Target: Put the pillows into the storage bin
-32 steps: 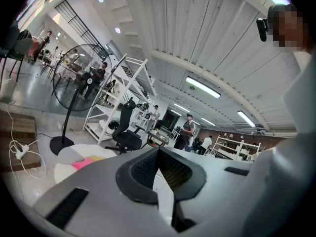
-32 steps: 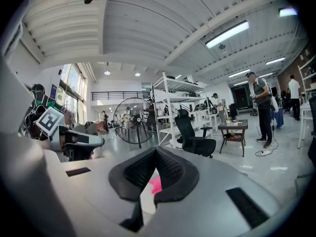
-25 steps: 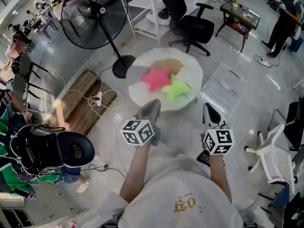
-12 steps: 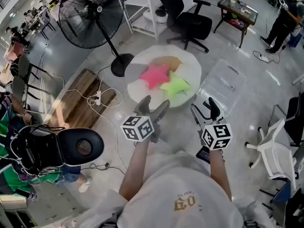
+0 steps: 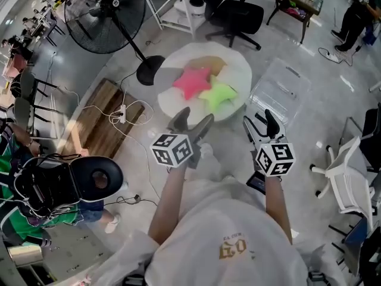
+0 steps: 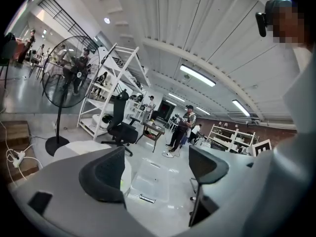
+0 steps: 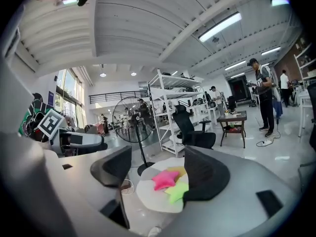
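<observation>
A pink star pillow point(image 5: 193, 81), a green star pillow point(image 5: 218, 95) and a tan pillow point(image 5: 209, 65) lie on a round white cushion point(image 5: 172, 103) on the floor. A clear storage bin point(image 5: 278, 94) stands just right of it. My left gripper point(image 5: 191, 122) hovers at the cushion's near edge; its jaws have just been opening and are open and empty. My right gripper point(image 5: 260, 123), near the bin's corner, has likewise just opened and holds nothing. The right gripper view shows the pink pillow point(image 7: 164, 179) and green pillow point(image 7: 176, 192) between the fingers, far off. The left gripper view faces the bin point(image 6: 150, 179).
A standing fan point(image 5: 107, 11) and its base point(image 5: 149, 70) are left of the cushion. A wooden board point(image 5: 98, 124) with a power strip point(image 5: 123, 113) and cables lies further left. A black office chair point(image 5: 238, 14), white shelving point(image 5: 172, 5) and a white chair point(image 5: 348, 189) surround the area.
Both grippers went from shut to open. Both hands have edged forward and down toward the cushion and the bin.
</observation>
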### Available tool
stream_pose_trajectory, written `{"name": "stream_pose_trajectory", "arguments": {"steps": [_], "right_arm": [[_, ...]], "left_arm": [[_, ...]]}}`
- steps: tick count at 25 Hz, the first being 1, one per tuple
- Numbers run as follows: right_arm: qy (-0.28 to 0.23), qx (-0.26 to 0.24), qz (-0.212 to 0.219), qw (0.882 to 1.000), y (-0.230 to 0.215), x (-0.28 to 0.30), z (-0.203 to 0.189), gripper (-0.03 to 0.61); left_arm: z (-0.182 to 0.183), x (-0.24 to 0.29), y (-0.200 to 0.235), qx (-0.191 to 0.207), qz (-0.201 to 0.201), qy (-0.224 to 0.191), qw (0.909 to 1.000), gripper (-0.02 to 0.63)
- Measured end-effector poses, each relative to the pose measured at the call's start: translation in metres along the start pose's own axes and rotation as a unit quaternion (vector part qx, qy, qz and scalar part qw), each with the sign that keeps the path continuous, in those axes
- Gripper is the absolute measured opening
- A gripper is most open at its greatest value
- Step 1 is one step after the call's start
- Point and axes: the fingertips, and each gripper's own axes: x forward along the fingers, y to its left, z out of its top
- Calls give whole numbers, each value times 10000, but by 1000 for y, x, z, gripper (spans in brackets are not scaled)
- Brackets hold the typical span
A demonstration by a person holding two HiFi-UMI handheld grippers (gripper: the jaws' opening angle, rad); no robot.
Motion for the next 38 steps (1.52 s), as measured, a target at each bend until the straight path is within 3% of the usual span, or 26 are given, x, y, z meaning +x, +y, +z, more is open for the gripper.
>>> {"name": "stream_pose_trajectory", "arguments": {"steps": [13,19,27,33,38], "right_arm": [[116,276,-428,9986,-80,60,7,327],[413,296,-507,9974,-124,150,1,327],[746,273,-847,9932,-183,291,24,324],[1032,401,-1222,9863,-227,347,23,322],[1187,459,-1442,9813,-243,370,13,322]], "left_arm": [[22,107,26,27,-272,195,9994,399],[36,198,85,-144,-309,420,9985,397],[93,308,184,-297,-409,764,9958,388],[99,369,238,-556,-467,1104,9912,387],[99,404,260,-508,-599,1345,9878,382]]}}
